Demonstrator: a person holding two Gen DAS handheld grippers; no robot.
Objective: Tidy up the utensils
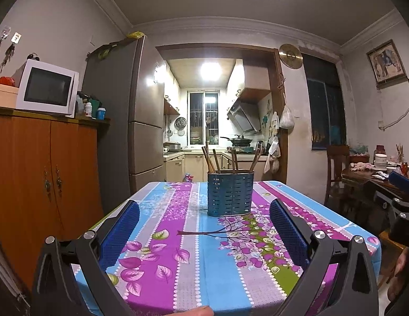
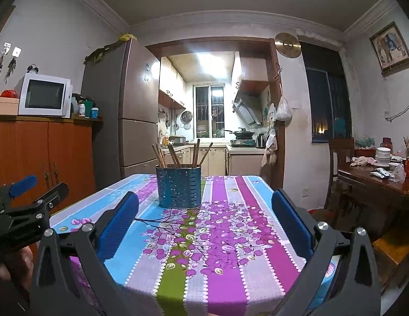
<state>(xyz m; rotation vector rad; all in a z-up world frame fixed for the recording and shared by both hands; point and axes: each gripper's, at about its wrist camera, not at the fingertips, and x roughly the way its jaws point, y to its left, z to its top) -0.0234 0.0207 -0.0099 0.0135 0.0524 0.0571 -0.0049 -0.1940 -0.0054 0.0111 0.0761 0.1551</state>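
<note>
I hold both grippers, left gripper (image 1: 204, 226) and right gripper (image 2: 204, 218), back at the near edge of the worktop (image 1: 162, 263), fingers wide apart and empty. The chopsticks (image 1: 216, 160) stand in the blue holder (image 1: 230, 193) toward the far edge, so I think nothing is left to pick up.

chopsticks (image 1: 232, 162) lower halves hidden inside holder (image 1: 230, 193), count unclear; a fingertip (image 1: 198, 311) cut off at bottom edge, right gripper (image 1: 400, 197) only partly in frame at right edge, kitchen counter items too small to ID
</note>
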